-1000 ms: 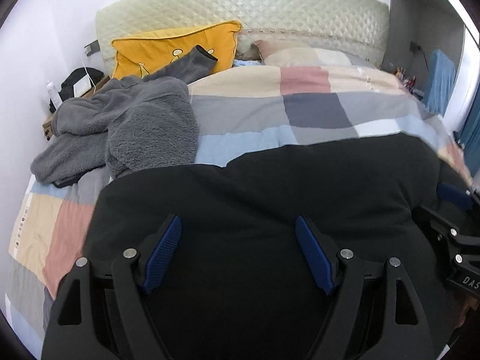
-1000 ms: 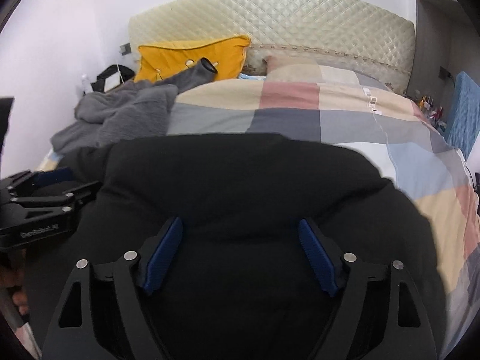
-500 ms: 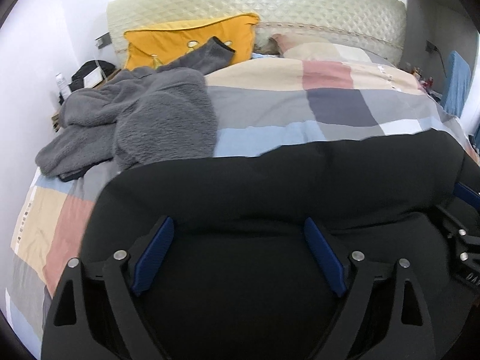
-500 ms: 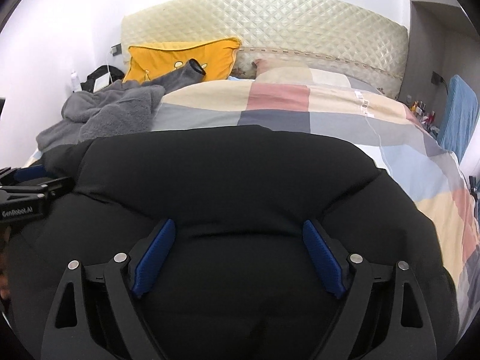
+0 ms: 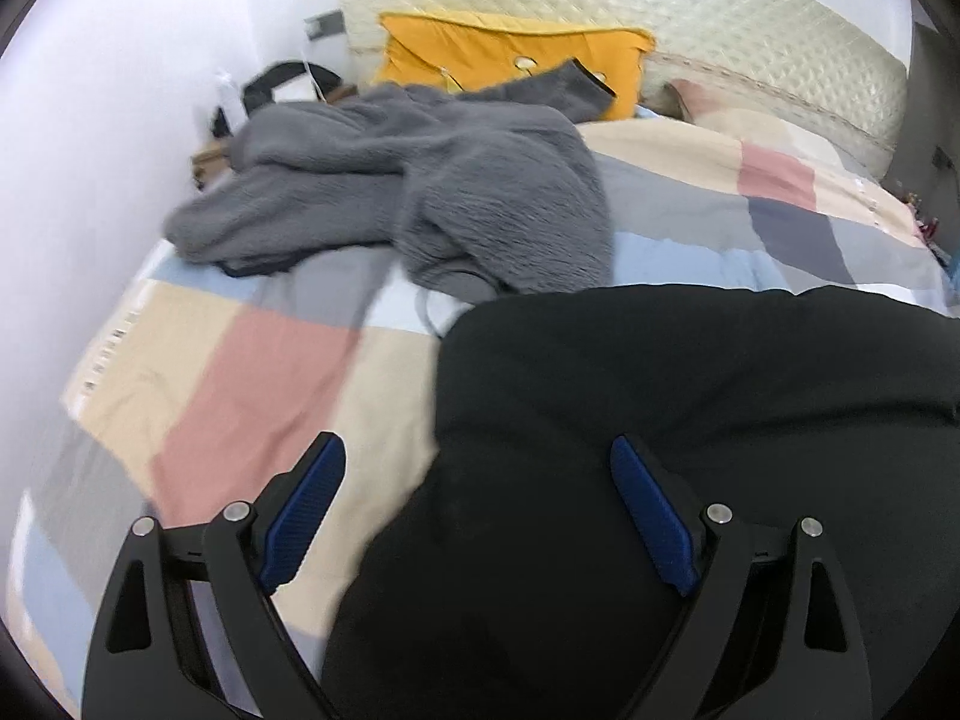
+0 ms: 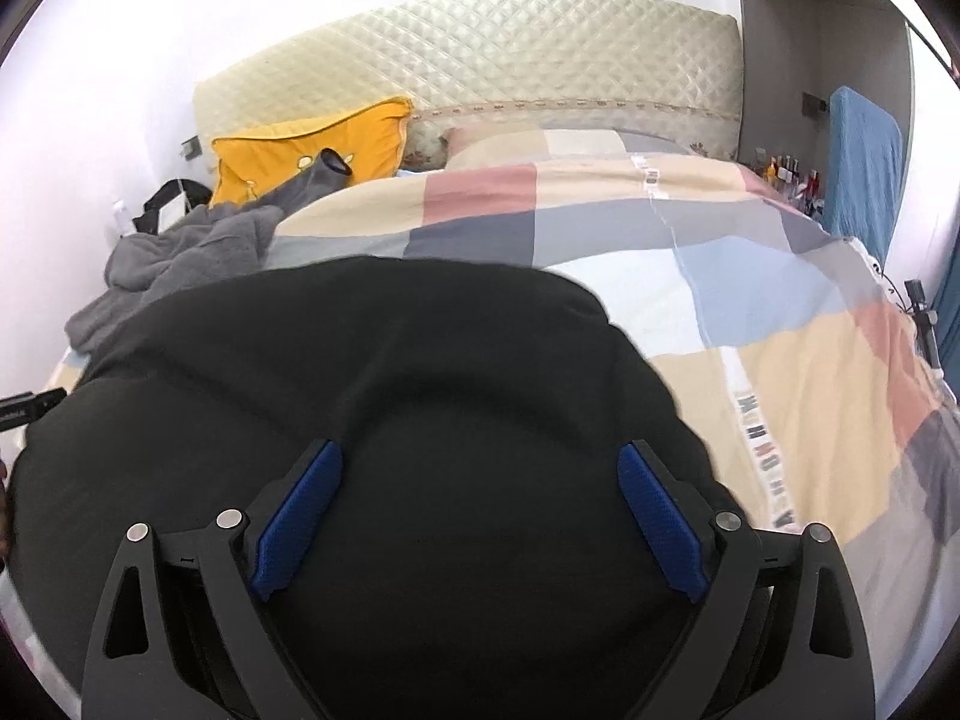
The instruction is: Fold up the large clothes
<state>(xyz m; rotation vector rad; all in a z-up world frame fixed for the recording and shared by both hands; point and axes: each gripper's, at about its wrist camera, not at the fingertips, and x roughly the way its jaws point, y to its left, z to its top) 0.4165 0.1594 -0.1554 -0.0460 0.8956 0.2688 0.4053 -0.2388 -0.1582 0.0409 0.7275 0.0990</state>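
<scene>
A: How does the black garment look?
B: Puffy and bunched, lying on the checked duvet at six o'clock.
A: The grippers?
B: Left gripper and right gripper both spread wide, gripping nothing. A grey fleece lies at eleven.

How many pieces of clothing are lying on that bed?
2 that I can see. A black garment lies nearest the cameras, and a grey fleece garment is heaped beyond it, by the yellow pillow. The heap could hide more.
</scene>
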